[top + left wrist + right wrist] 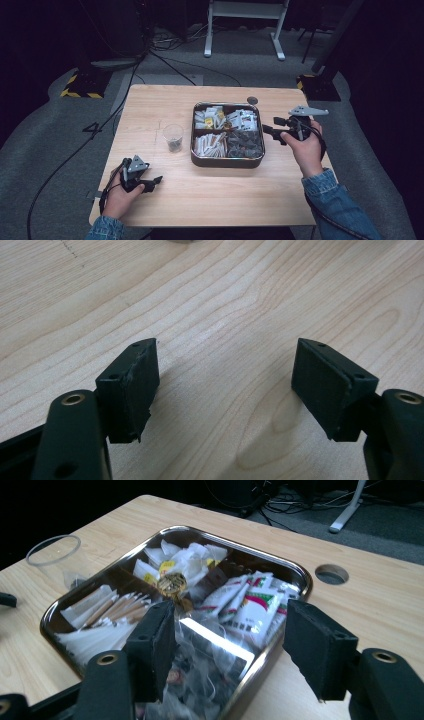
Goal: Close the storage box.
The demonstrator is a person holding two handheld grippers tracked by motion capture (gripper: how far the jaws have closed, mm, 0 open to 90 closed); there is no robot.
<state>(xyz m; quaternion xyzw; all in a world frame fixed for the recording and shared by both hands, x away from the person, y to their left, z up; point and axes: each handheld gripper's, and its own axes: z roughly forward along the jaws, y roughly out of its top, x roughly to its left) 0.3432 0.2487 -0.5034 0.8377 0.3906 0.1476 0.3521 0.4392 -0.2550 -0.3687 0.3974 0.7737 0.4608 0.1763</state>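
With empty jaws parted, the right gripper [268, 131] hovers beside the shiny compartmented metal tray [227, 161] of packets mid-surface, so a low approach could knock its rim, while the left gripper [156, 180] rests wide open.

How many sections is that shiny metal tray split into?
4. The shiny metal tray has a far-left section with white and yellow packets, a far-right with white printed sachets, a near-left with paper sticks and a near-right with dark clear-wrapped items.
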